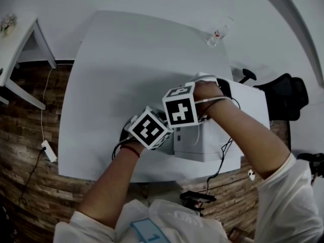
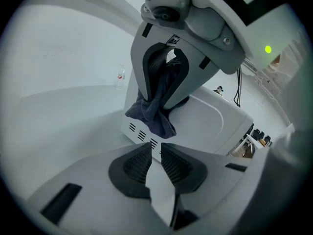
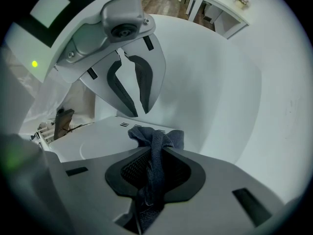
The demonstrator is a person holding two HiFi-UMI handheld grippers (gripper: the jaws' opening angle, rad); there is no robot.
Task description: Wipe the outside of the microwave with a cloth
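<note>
A white microwave (image 1: 198,145) stands at the near right of the white table (image 1: 126,59). In the right gripper view my right gripper (image 3: 154,153) is shut on a dark blue-grey cloth (image 3: 157,140). The bunched cloth rests on the vented edge of the microwave top (image 3: 93,137). In the left gripper view the cloth (image 2: 152,115) hangs from the right gripper (image 2: 164,89) onto the microwave (image 2: 210,119). My left gripper (image 2: 155,153) is shut with nothing in it and faces the right one just off the microwave's left side. In the head view both marker cubes hide the cloth.
A small plastic bottle (image 1: 215,36) stands at the table's far right. A black chair (image 1: 288,95) is to the right of the microwave, with cables behind it. A white side desk (image 1: 15,44) and a power strip (image 1: 49,151) are at the left.
</note>
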